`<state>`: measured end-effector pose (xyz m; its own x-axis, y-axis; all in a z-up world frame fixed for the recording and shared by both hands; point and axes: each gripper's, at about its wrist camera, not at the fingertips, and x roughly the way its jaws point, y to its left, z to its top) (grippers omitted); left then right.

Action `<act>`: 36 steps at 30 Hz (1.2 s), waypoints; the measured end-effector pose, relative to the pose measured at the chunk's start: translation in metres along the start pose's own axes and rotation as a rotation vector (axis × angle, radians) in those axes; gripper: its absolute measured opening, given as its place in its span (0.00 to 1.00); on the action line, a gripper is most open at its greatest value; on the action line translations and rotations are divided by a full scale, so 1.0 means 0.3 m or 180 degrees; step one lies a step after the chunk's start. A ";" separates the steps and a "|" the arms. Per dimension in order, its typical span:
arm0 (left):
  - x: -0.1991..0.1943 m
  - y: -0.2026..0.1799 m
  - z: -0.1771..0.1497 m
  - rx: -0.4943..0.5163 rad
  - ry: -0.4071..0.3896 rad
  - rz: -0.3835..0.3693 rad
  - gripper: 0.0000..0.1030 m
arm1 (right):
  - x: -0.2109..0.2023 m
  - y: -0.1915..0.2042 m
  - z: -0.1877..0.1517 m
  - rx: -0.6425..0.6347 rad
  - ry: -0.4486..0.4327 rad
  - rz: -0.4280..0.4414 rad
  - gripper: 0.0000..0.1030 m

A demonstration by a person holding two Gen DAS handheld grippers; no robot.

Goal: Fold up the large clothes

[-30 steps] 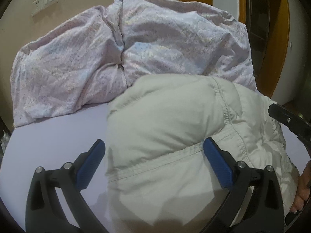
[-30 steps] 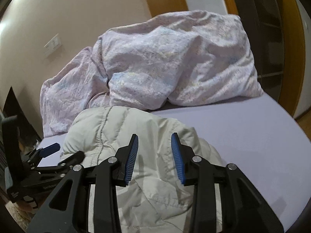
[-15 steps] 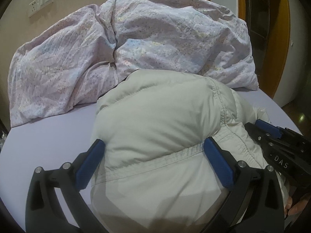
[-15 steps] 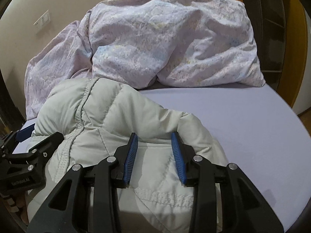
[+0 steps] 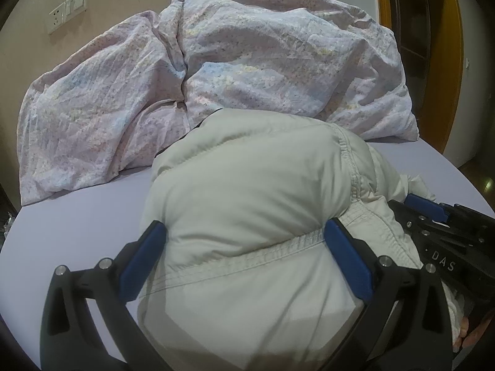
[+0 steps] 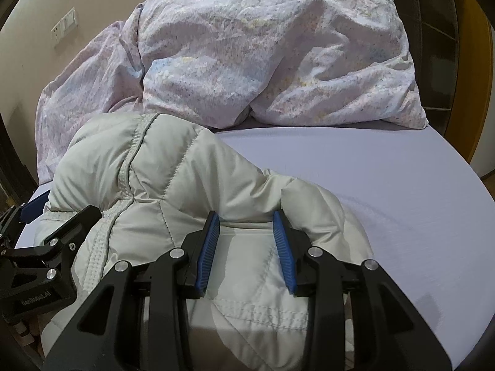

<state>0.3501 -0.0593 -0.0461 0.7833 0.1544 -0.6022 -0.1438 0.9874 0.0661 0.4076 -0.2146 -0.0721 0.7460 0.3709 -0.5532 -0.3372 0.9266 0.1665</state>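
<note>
The pale grey-beige quilted puffer jacket (image 5: 247, 204) lies bunched in a thick mound on the lavender bed sheet (image 6: 386, 179), its far end now close up against the crumpled pink floral duvet (image 5: 216, 71) at the head of the bed. Over the last second both grippers have carried the bundle forward across the sheet — the jacket has drawn nearer the duvet in each frame, and the two tools have closed in on each other.

The left gripper (image 5: 244, 256) is spread wide, its blue pads (image 5: 142, 259) straddling the padded bulk near a ribbed seam rather than pinching it. The right gripper (image 6: 246, 247) has its jaws partly open with a fold of jacket fabric sitting between the pads; whether they actually bite on it I cannot tell.

I judge this to be a gathering or repositioning step — the jacket is still a lump, with no flat, squared fold yet, so most of the folding remains.
</note>
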 end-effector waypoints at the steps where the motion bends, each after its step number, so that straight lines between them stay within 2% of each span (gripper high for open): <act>1: 0.002 -0.001 -0.001 0.0006 -0.0004 0.0015 0.98 | 0.001 0.000 -0.001 0.0001 0.0003 -0.0003 0.37; 18: 0.024 -0.019 0.002 0.0061 0.0059 0.0144 0.98 | 0.015 -0.002 0.012 0.0017 0.0108 -0.0006 0.37; 23: -0.013 0.001 0.032 0.0101 0.0136 0.0128 0.98 | -0.021 0.022 0.070 -0.0009 0.0285 -0.0161 0.38; 27: -0.058 0.047 0.088 0.0113 -0.0004 0.0211 0.98 | -0.067 0.029 0.128 0.0038 0.0098 -0.0118 0.40; 31: -0.037 0.090 0.143 0.0074 -0.0069 0.0316 0.98 | -0.058 0.027 0.167 0.0058 -0.0022 -0.0157 0.41; 36: 0.043 0.083 0.134 -0.0004 0.0073 0.0152 0.98 | 0.032 -0.014 0.123 0.0147 0.0109 -0.0198 0.44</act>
<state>0.3809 -0.0314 -0.0201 0.7614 0.2004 -0.6165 -0.1814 0.9789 0.0941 0.4372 -0.2126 -0.0480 0.7443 0.3109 -0.5910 -0.2634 0.9499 0.1680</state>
